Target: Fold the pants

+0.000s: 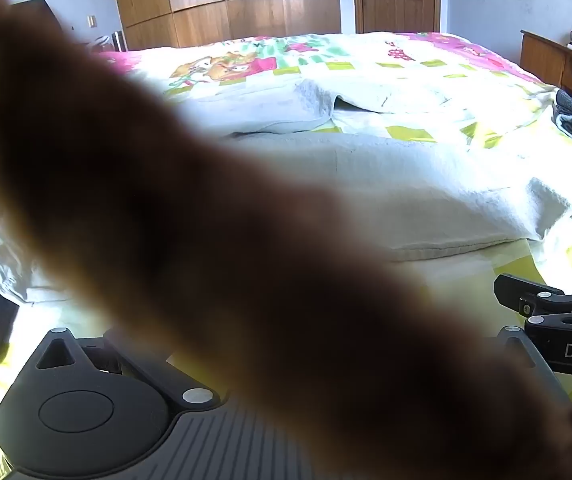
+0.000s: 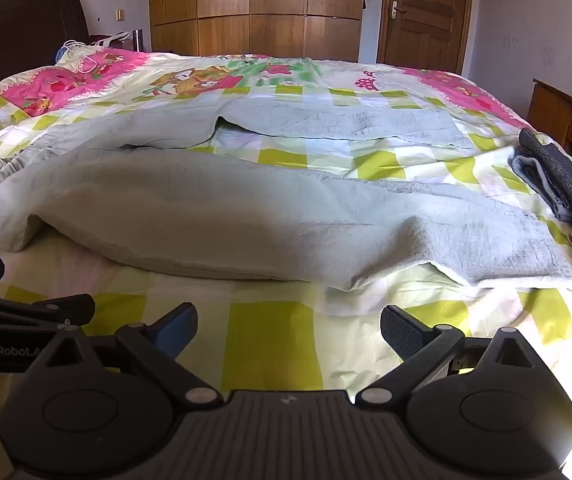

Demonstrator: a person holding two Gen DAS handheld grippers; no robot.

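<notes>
Jaws wide, empty; pants (image 2: 245, 216) clearest from right.

A home bedroom: a bed (image 2: 277, 352) under a bright checked cartoon quilt, a dark headboard (image 2: 25, 28), wooden wardrobe (image 2: 253, 12) and panelled door (image 2: 426, 12).

blurred brown shape (image 1: 245, 260) hiding left gripper's jaws, folded grey cloth (image 2: 562, 184) cut off

Both wrist views face across the bed (image 2: 269, 344), side by side.
</notes>
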